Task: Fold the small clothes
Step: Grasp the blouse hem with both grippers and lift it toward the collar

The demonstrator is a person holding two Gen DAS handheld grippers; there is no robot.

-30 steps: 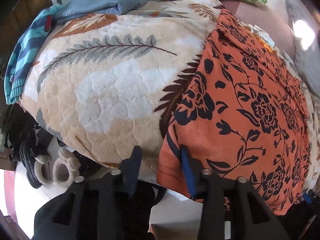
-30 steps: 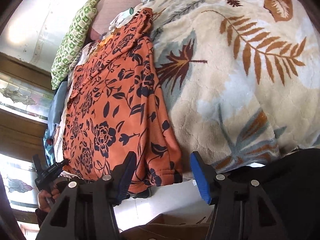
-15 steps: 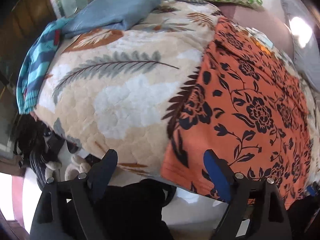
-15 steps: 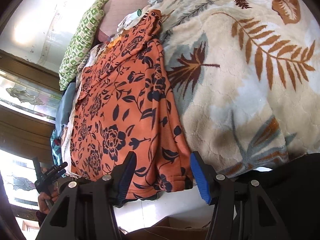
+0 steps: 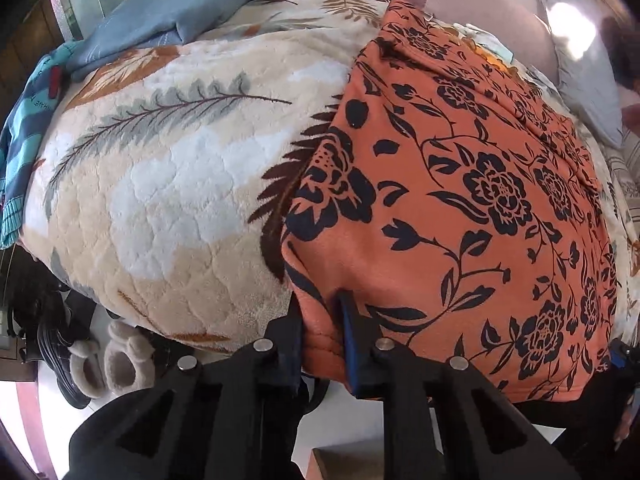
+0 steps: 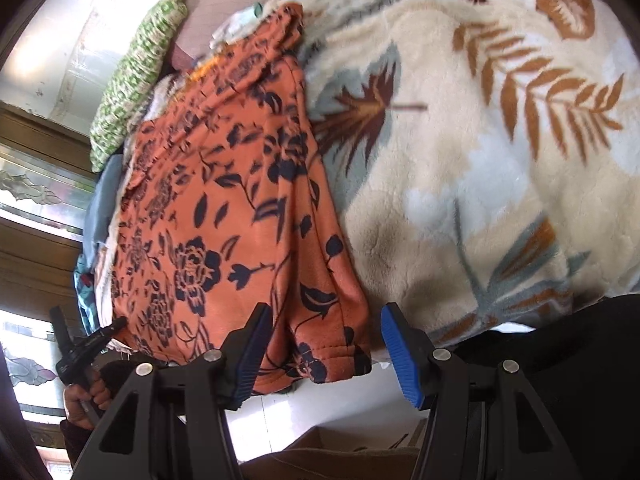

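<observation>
An orange garment with black flowers (image 5: 460, 200) lies spread on a cream leaf-print blanket (image 5: 160, 200), its near hem hanging over the bed's edge. My left gripper (image 5: 320, 320) is at the garment's near left corner, its jaws closing, with the hem bunched and pinched between the pads. In the right wrist view the same garment (image 6: 224, 220) runs up the left side of the blanket (image 6: 480, 160). My right gripper (image 6: 324, 344) stands open around the near right corner, the hem hanging loose between its blue pads (image 6: 400, 352).
A folded blue cloth (image 5: 172, 16) and a teal striped garment (image 5: 24, 140) lie at the blanket's far left. A green patterned pillow (image 6: 140, 80) and a grey pillow (image 5: 580, 80) sit at the back. Fluffy slippers (image 5: 108, 360) stand on the floor below.
My left gripper opened wide, shifted right onto the garment's near left corner and closed on the hem. The right gripper stayed open around the right corner.
</observation>
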